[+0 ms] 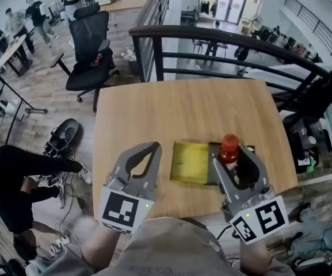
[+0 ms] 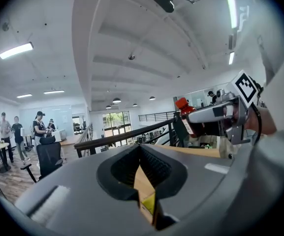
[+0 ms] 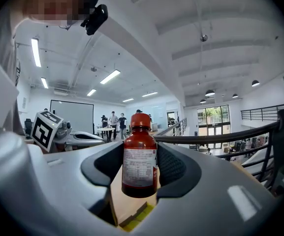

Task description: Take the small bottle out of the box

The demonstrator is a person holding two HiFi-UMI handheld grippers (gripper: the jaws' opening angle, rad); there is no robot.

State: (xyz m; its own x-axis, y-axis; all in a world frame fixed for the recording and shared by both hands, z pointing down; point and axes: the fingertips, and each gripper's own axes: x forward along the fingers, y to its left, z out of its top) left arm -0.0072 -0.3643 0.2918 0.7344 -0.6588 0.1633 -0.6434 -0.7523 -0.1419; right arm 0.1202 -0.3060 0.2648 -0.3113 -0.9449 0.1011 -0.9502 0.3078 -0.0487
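The right gripper [image 1: 232, 158] holds the bottle [image 1: 229, 148] upright between its jaws. The ribbed pads close on the labelled body from both sides, the red cap stands above them and the base hangs below. The open box [image 1: 190, 163], yellow inside, lies on the table [image 1: 183, 108] beneath and just to the left of these jaws, and the bottle appears to be clear of it. The right gripper view shows the same hold: the bottle [image 3: 139, 156] is centred in the jaws, with a corner of the box [image 3: 136, 219] under its base. The left gripper [image 1: 149, 152] hovers beside the box on its far side from the bottle, its jaws drawn together on nothing. In the left gripper view only a sliver of table and a yellow edge of the box [image 2: 149, 203] show below the meeting tips. The bottle looks small and stiff, so it is probably light enough for one gripper, though its contents are dark and the fill level cannot be read. Its smooth round wall could twist or slide under a loose grip, and if it is glass a drop onto the table would be risky. The paper label, midway up the body and below the shoulder, is likely the best place to hold. It gives more friction than the bare wall and keeps the weight low between the pads.
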